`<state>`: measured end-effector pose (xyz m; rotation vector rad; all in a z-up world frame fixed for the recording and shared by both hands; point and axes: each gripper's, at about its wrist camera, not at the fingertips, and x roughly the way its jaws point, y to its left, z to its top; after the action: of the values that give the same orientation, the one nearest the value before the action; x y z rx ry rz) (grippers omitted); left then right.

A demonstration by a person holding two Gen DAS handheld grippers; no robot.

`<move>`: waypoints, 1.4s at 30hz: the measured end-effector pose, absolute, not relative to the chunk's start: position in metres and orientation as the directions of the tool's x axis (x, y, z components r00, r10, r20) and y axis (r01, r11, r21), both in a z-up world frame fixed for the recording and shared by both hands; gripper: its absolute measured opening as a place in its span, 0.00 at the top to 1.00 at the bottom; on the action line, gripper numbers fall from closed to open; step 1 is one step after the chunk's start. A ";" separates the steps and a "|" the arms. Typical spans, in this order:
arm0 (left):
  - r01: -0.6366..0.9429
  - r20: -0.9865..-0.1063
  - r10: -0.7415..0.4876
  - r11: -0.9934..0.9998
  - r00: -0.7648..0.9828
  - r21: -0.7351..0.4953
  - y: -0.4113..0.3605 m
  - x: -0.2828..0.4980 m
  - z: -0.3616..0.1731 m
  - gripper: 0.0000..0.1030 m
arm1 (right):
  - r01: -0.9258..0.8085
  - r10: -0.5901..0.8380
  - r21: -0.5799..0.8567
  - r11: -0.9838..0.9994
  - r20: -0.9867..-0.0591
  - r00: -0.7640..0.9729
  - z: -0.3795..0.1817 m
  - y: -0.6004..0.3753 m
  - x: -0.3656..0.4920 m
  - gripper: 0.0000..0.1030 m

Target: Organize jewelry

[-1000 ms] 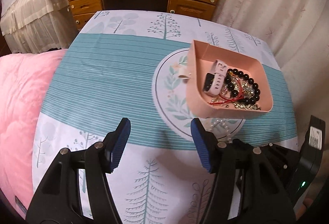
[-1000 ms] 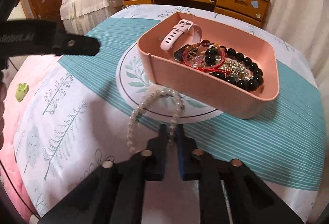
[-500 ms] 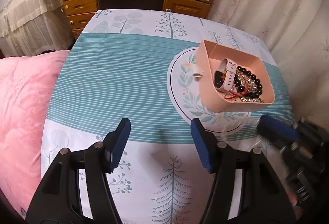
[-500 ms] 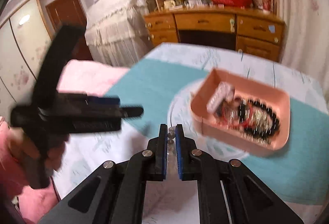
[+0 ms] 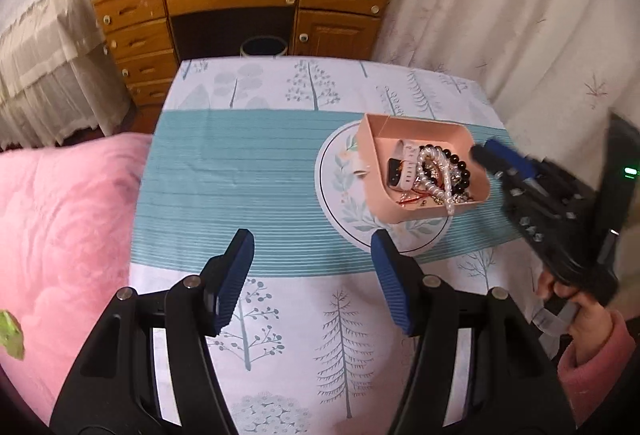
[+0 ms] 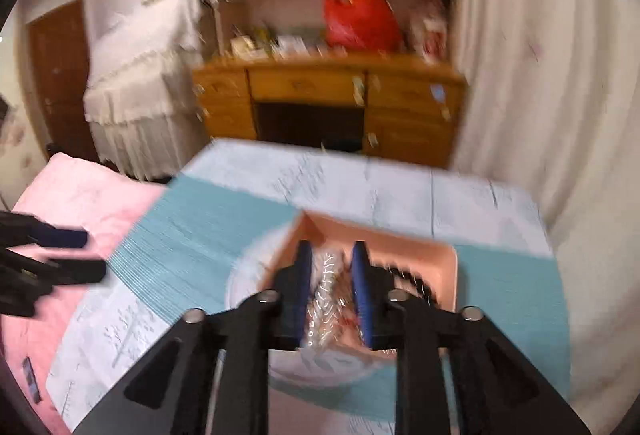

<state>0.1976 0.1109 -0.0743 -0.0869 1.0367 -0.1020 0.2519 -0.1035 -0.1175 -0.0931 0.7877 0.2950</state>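
A pink tray (image 5: 416, 123) (image 6: 400, 239) stands on the round motif of the tree-print tablecloth (image 5: 240, 175). It holds a white watch (image 5: 406, 171), a black bead bracelet (image 5: 460, 171) and a pearl bracelet (image 5: 429, 155) (image 6: 324, 287) that drapes over the near wall. My right gripper (image 6: 330, 267) (image 5: 486, 155) hovers over the tray. Its jaws are opening; the blurred pearls show in the gap, free of the pads. My left gripper (image 5: 312, 247) (image 6: 64, 251) stands open and empty above the cloth, left of the tray.
A wooden desk (image 5: 240, 7) with drawers stands behind the table. A pink blanket (image 5: 60, 215) lies to the left and a pale curtain (image 5: 500, 15) hangs on the right. A hand in a pink sleeve (image 5: 580, 315) grips the right tool.
My right gripper lifted the pearl bracelet off the cloth, carried it over the tray and let go; the pearls now lie in the tray. Both grippers rose.
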 end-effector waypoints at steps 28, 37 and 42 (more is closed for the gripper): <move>-0.026 -0.868 -0.062 0.996 0.492 -0.086 0.016 0.039 -0.030 0.00 | -0.023 0.310 0.331 0.943 -0.852 0.421 -0.030 -0.201 0.010 0.01; -0.047 -0.841 -0.014 0.998 0.541 -0.047 0.010 0.021 -0.015 0.00 | -0.057 0.205 0.205 0.977 -0.837 0.508 0.011 -0.197 -0.011 0.00; -0.082 -0.834 0.020 0.996 0.551 -0.030 0.015 0.017 -0.012 0.00 | -0.087 0.213 0.197 0.977 -0.833 0.511 0.012 -0.191 -0.004 0.00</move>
<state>0.0165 0.0155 -0.0115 -0.0675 0.9856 0.0602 -0.0036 -0.1912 0.0119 0.1357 1.0198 0.1812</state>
